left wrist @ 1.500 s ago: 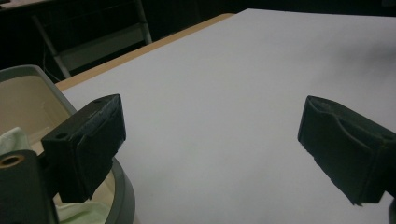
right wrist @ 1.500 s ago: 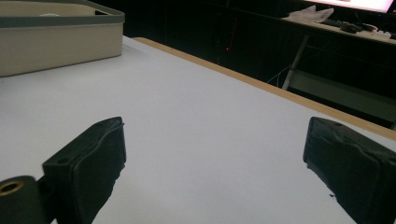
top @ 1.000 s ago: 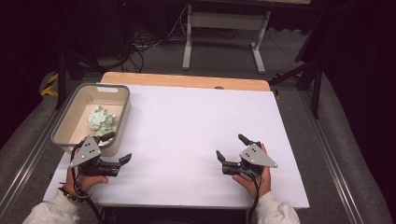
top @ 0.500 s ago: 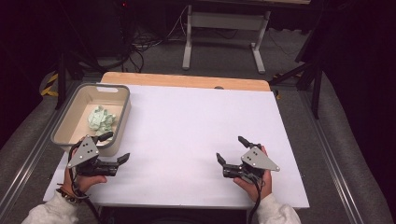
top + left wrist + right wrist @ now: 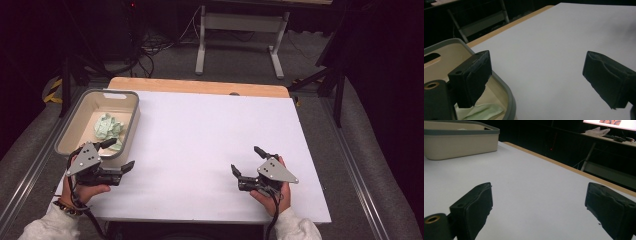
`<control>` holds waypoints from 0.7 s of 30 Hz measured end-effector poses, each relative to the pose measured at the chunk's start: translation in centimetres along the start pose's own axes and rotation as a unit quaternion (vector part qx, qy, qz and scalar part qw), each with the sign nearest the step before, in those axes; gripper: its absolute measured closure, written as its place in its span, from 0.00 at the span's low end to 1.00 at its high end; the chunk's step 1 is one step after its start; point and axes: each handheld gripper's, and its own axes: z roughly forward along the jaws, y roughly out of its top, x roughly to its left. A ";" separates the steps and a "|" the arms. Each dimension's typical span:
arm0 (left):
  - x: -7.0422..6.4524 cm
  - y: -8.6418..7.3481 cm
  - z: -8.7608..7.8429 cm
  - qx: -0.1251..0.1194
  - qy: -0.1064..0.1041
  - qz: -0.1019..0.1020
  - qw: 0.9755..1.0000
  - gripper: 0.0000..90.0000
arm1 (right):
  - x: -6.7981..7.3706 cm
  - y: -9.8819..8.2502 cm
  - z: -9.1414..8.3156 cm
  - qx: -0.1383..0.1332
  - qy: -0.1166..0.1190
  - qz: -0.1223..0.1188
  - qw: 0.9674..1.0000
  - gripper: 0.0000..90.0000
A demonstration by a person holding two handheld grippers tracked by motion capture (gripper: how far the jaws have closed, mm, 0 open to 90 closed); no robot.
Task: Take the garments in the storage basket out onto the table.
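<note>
Claw on my left stays wide and empty, eased back toward 6 o'clock from the bin holding the crumpled green paper; right claw wide, idle on the surface.

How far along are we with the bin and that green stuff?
Done, by the look of it: the crumpled green wad lies inside the bin. In hand: nothing; the left gripper and right gripper have open, empty jaws. Left: nothing loose lies on the white table.
</note>
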 end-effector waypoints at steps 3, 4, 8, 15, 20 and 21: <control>0.7 0.4 -0.4 0.005 0.007 -0.001 1.000 0.11 | 0.0 0.0 0.0 0.002 -0.001 0.000 1.000 0.09; 1.0 0.6 -0.5 0.008 0.006 -0.005 1.000 0.11 | -0.1 -0.1 0.0 0.004 -0.001 0.003 1.000 0.09; 3.0 1.6 -0.9 0.023 0.033 -0.011 0.999 0.10 | -0.3 -0.2 0.1 0.007 0.000 0.007 1.000 0.09; 6.5 2.6 -0.5 0.050 0.037 -0.017 0.998 0.10 | -0.5 -0.4 0.2 0.012 0.002 0.014 1.000 0.09; 8.8 3.3 0.6 0.078 0.032 -0.026 0.996 0.10 | -0.5 -0.5 0.3 0.017 -0.006 0.012 1.000 0.09; 9.4 3.3 1.0 0.084 0.030 -0.033 0.995 0.09 | -0.5 -0.5 0.3 0.017 -0.006 0.012 1.000 0.09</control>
